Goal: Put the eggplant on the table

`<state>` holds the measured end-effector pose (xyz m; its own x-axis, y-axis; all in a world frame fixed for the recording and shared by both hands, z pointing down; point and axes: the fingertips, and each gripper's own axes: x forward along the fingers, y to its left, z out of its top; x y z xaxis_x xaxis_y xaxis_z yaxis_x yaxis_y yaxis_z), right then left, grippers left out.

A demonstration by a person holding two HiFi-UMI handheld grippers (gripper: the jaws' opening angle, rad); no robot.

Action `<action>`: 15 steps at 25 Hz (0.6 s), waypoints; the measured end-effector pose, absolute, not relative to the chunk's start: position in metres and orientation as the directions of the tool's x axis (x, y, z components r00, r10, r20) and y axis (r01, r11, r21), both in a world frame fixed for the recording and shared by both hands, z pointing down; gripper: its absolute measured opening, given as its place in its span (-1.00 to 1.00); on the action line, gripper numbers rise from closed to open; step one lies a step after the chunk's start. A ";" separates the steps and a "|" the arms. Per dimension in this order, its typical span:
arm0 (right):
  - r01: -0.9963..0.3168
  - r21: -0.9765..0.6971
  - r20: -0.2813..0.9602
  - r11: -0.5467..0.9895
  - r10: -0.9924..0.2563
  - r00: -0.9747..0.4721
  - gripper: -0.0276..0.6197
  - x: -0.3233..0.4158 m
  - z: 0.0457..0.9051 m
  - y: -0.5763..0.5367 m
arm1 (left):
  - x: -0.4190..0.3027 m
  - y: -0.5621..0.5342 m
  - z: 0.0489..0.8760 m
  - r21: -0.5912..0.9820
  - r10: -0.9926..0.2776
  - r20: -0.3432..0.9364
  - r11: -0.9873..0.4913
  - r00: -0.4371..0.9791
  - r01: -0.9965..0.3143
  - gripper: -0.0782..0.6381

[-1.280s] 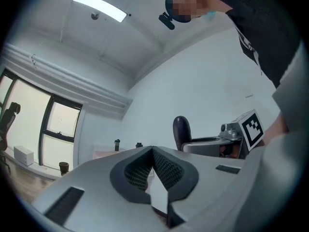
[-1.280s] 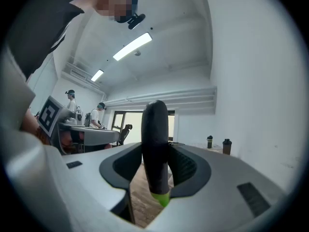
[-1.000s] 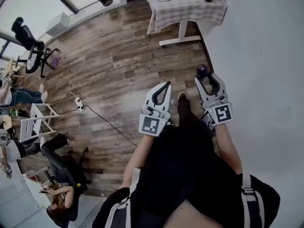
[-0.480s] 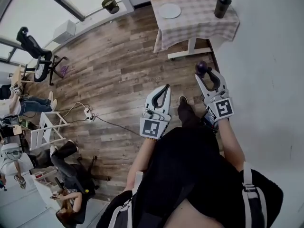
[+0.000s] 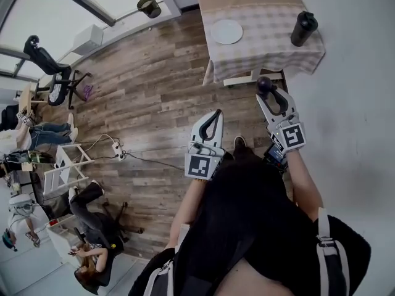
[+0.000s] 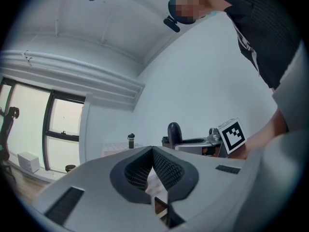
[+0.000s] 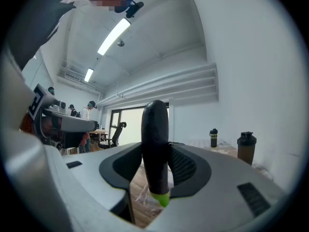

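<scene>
Eggplant point(image 7: 155, 144), dark with its green stem end nearest the handle, is clamped between the jaws of the right gripper point(image 5: 269, 95), in the air over the wood floor just short of the checked-cloth table point(image 5: 271, 48). The left gripper point(image 6: 152, 152) is pressed closed on nothing. The pickup looks done. What remains is reaching over the tabletop, near the white plate point(image 5: 226, 31) and dark shaker bottle point(image 5: 303, 28), setting it down and letting go.
</scene>
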<state>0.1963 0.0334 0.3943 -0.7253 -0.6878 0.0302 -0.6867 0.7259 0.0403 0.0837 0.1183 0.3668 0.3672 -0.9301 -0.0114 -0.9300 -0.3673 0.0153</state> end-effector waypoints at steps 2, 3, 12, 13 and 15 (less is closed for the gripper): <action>-0.681 0.039 0.038 0.732 -0.682 -0.731 -0.36 0.191 0.398 0.014 | 0.079 0.103 0.368 0.021 -0.934 -0.019 -0.357 0.356 -0.934 -0.81; -0.677 0.039 0.041 0.735 -0.679 -0.733 -0.37 0.189 0.399 0.005 | 0.076 0.094 0.369 0.024 -0.936 -0.021 -0.352 0.351 -0.936 -0.81; -0.670 0.113 0.098 0.734 -0.679 -0.727 -0.36 0.158 0.410 -0.097 | 0.034 0.001 0.397 0.044 -0.940 -0.015 -0.341 0.341 -0.939 -0.81; -0.671 0.132 0.101 0.730 -0.683 -0.723 -0.36 0.154 0.407 -0.109 | 0.031 -0.012 0.398 0.037 -0.936 -0.027 -0.352 0.351 -0.935 -0.81; -0.689 0.163 0.111 0.706 -0.707 -0.699 -0.36 0.154 0.402 -0.133 | 0.028 -0.038 0.403 0.033 -0.924 -0.029 -0.382 0.382 -0.923 -0.81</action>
<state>0.1537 -0.1326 0.4015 -0.6985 -0.7069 0.1111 -0.6889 0.7063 0.1630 0.0278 -0.0381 0.4028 0.3815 -0.9239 -0.0294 -0.9234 -0.3824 0.0333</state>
